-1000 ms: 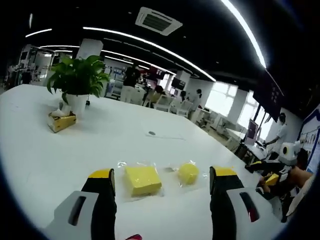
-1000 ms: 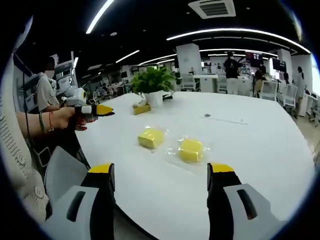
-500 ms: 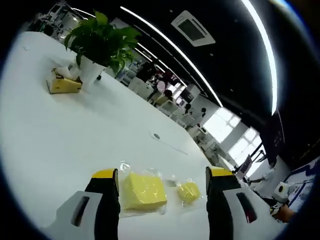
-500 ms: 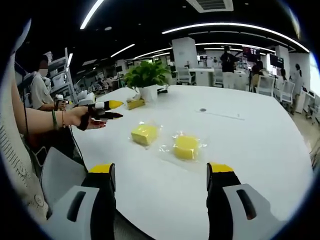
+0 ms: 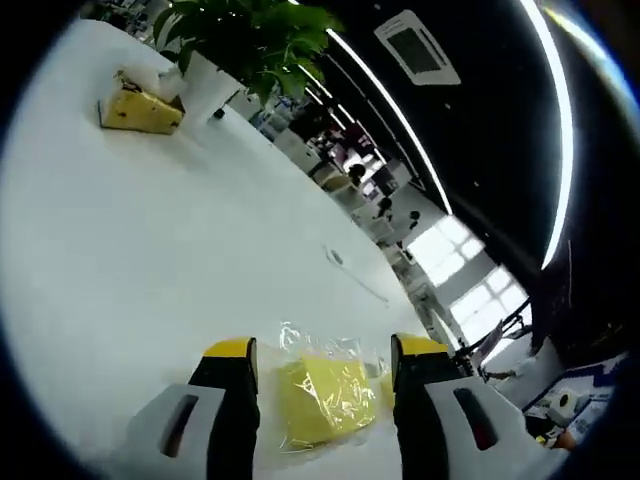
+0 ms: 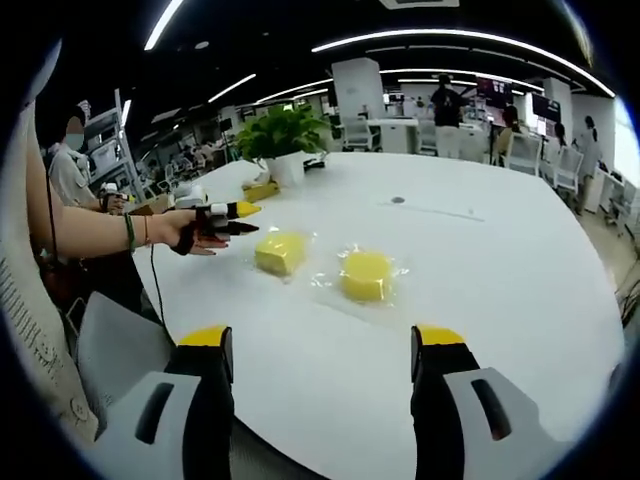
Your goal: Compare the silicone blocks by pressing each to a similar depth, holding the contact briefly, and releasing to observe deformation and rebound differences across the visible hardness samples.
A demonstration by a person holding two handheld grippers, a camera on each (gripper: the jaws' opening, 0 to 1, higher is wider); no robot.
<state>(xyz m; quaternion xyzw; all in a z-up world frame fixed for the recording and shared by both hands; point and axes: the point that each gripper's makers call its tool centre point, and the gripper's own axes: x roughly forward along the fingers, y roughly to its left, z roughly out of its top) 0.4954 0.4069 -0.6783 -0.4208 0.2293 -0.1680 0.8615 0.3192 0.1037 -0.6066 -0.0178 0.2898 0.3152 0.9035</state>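
Note:
Two yellow silicone blocks in clear plastic bags lie on the white table (image 6: 500,260). The square block (image 6: 280,252) is on the left and the round block (image 6: 366,275) on the right. A person's hand holds my left gripper (image 6: 238,218) just left of the square block, a small gap apart. In the left gripper view that gripper (image 5: 326,350) is open, and the square block (image 5: 322,400) sits low between its yellow-tipped jaws. My right gripper (image 6: 322,340) is open and empty, well short of both blocks.
A potted plant (image 6: 280,135) and a yellow tissue box (image 6: 262,190) stand at the far side of the table; they also appear as the plant (image 5: 250,30) and the box (image 5: 140,105). People, chairs and desks fill the office behind. A small dark spot (image 6: 398,200) marks the tabletop.
My left gripper has moved in toward the square block, which now looms larger between its jaws. The right gripper view has shifted only slightly.

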